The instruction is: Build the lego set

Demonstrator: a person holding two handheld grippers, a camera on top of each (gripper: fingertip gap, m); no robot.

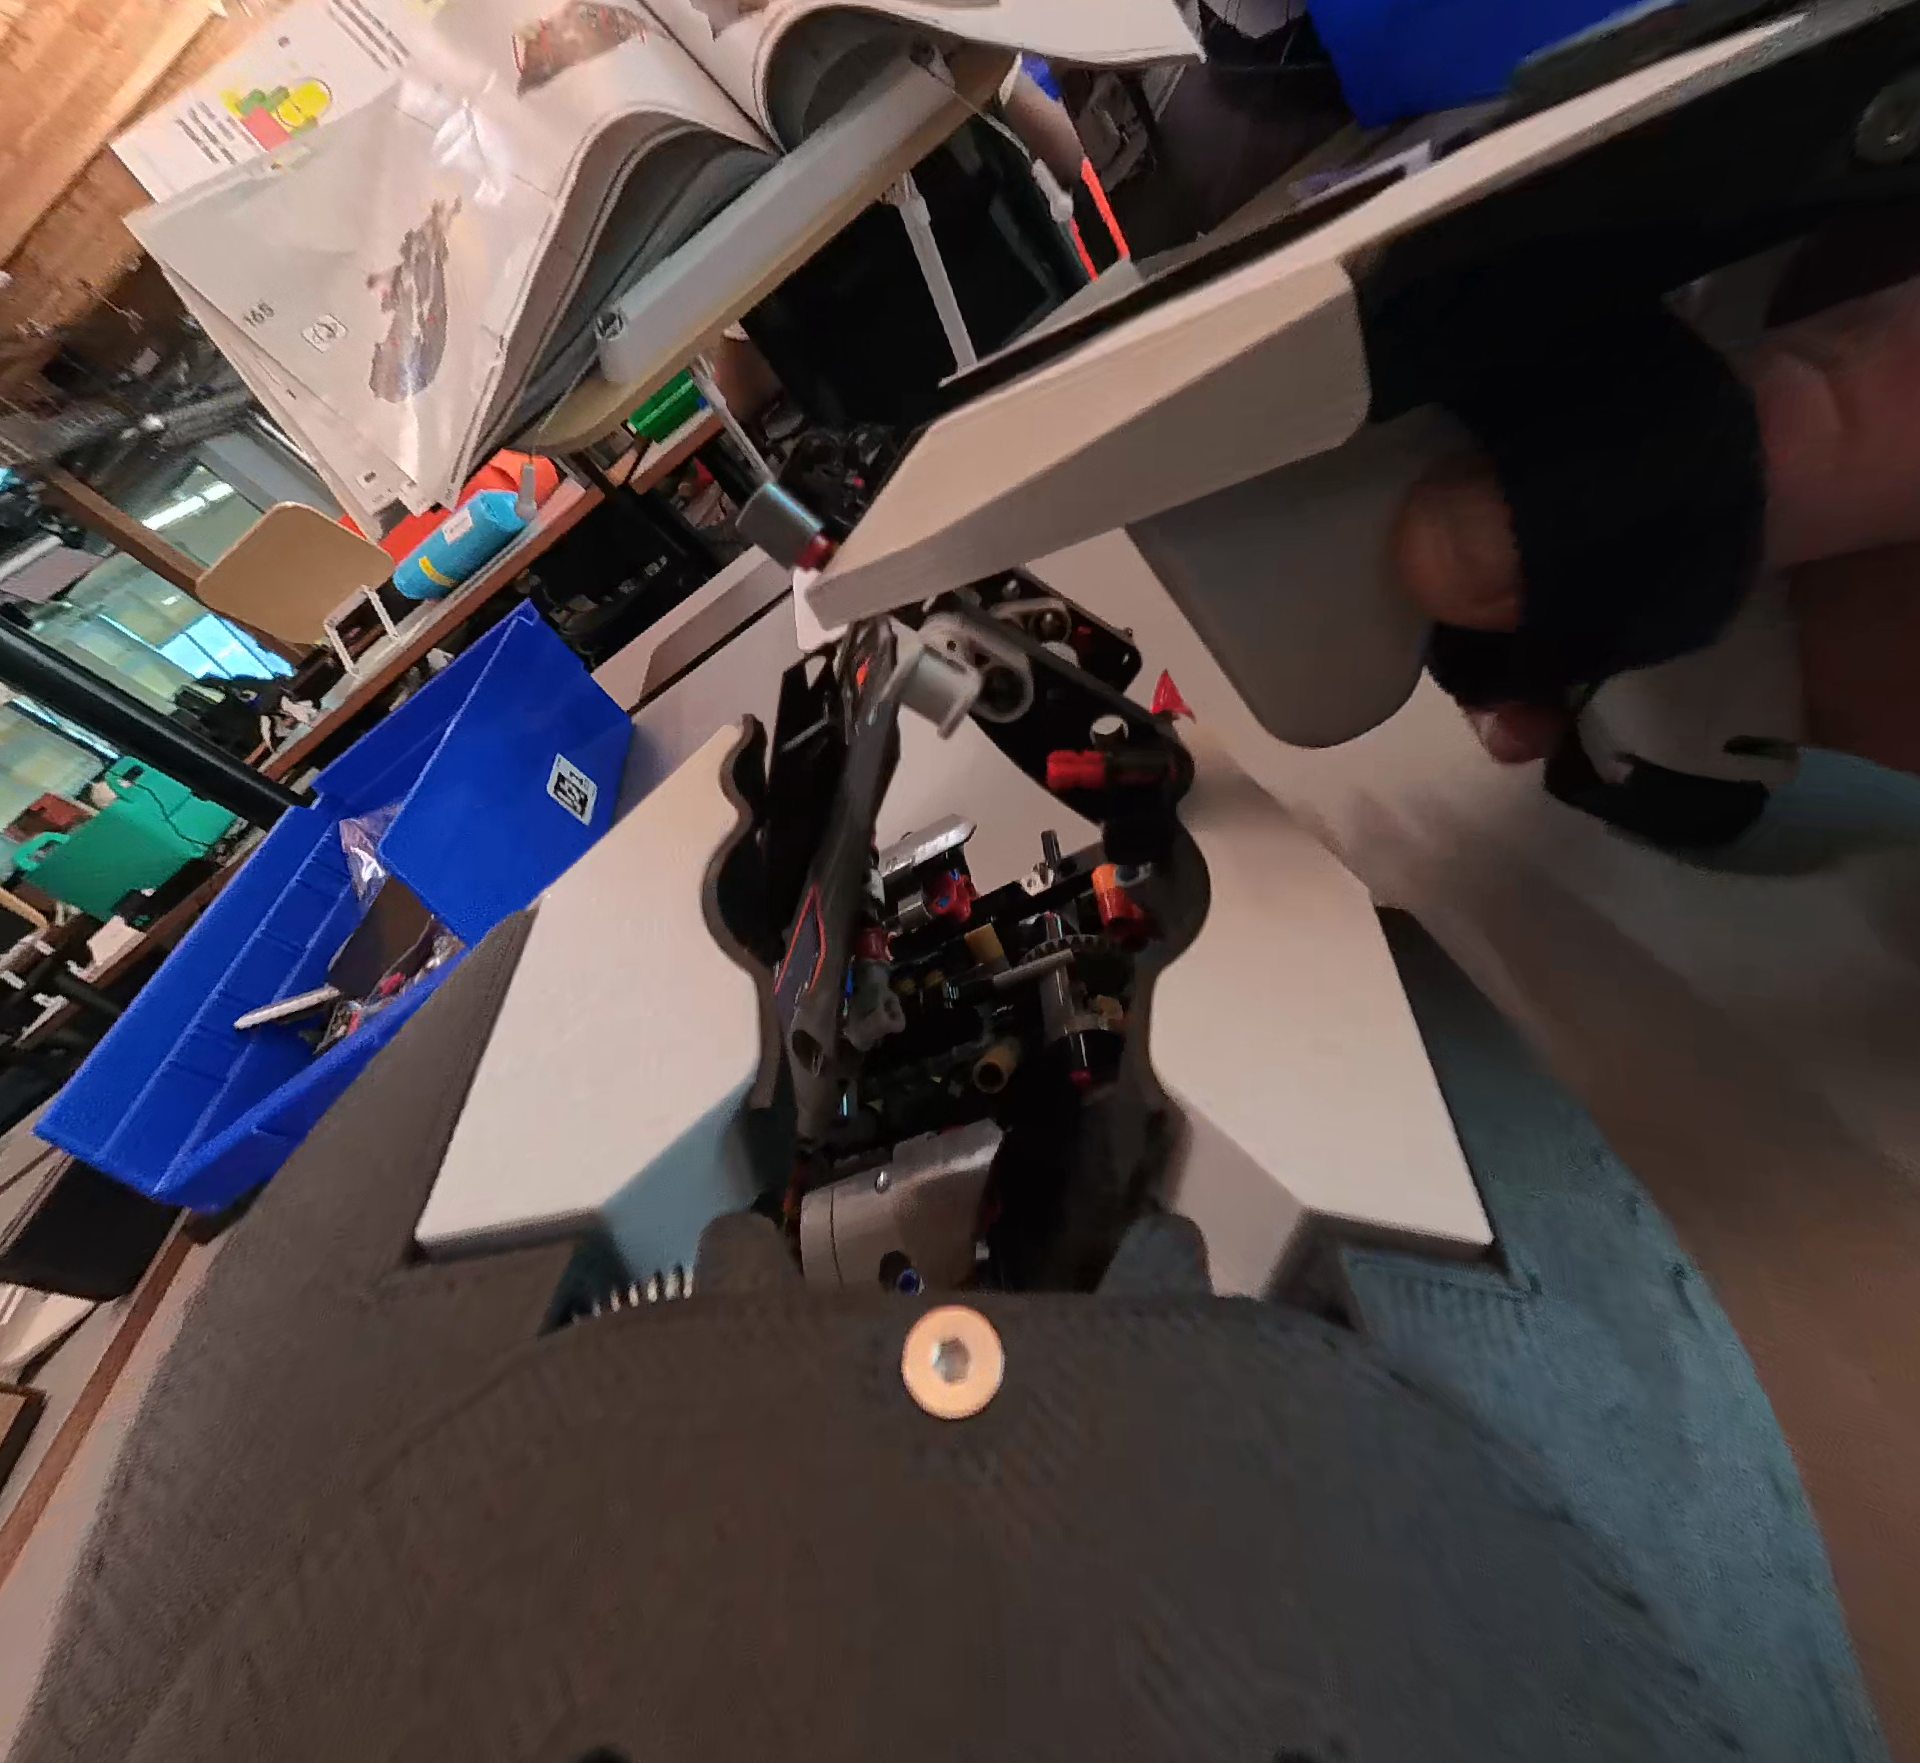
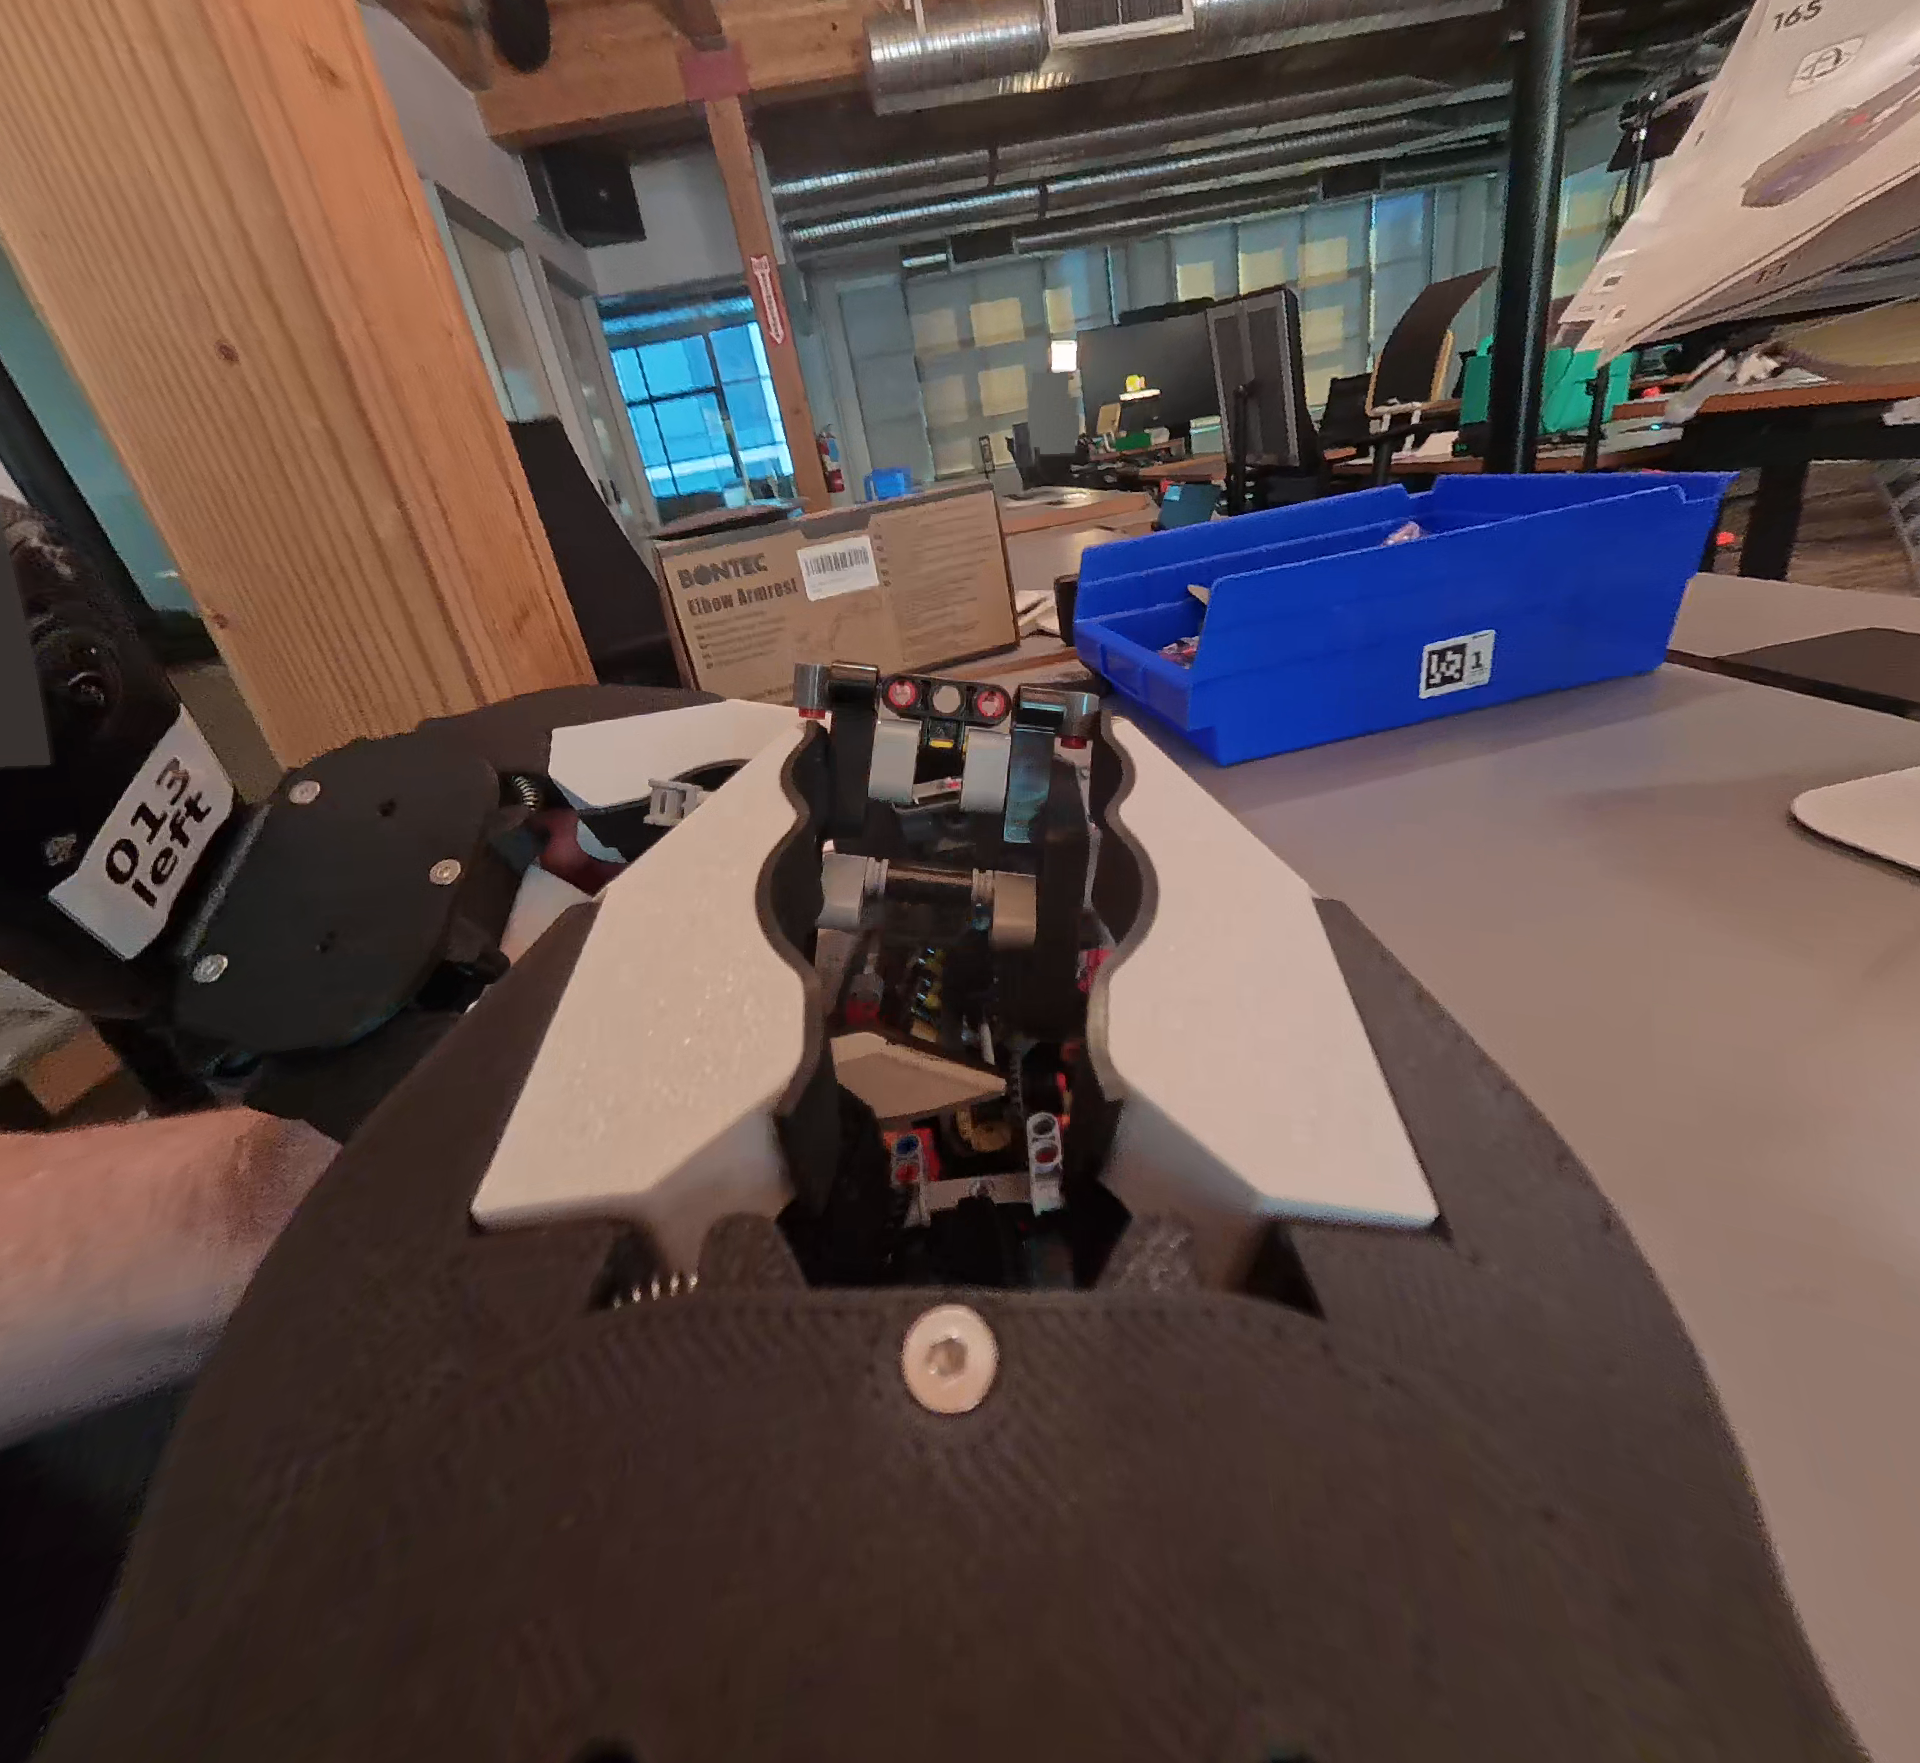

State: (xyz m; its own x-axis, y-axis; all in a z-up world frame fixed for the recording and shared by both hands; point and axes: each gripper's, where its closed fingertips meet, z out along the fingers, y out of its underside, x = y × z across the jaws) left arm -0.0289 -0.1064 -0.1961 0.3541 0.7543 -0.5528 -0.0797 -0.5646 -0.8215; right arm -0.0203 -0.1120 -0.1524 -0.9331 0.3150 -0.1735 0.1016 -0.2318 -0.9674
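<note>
A black Lego Technic model (image 1: 966, 975) with grey, red and yellow parts sits between the white fingers (image 1: 623, 986) of my left gripper (image 1: 966, 820), which is shut on it. In the right wrist view the same model (image 2: 935, 892) is clamped between the white fingers (image 2: 1236, 986) of my right gripper (image 2: 951, 747). A grey-and-black frame with red pins sticks out past the tips. The right gripper's finger (image 1: 1091, 435) reaches the model's far end from the upper right, with a gloved hand (image 1: 1579, 508) behind it. The left gripper's body (image 2: 343, 861) shows at left.
A blue parts bin (image 1: 343, 965) (image 2: 1382, 601) stands on the grey table (image 2: 1558, 882). An open instruction booklet (image 1: 540, 155) (image 2: 1787, 134) rests on a raised stand. A cardboard box (image 2: 842, 591) and a wooden pillar (image 2: 260, 311) stand behind. Some 4 cm of space lies between my two pairs of fingers.
</note>
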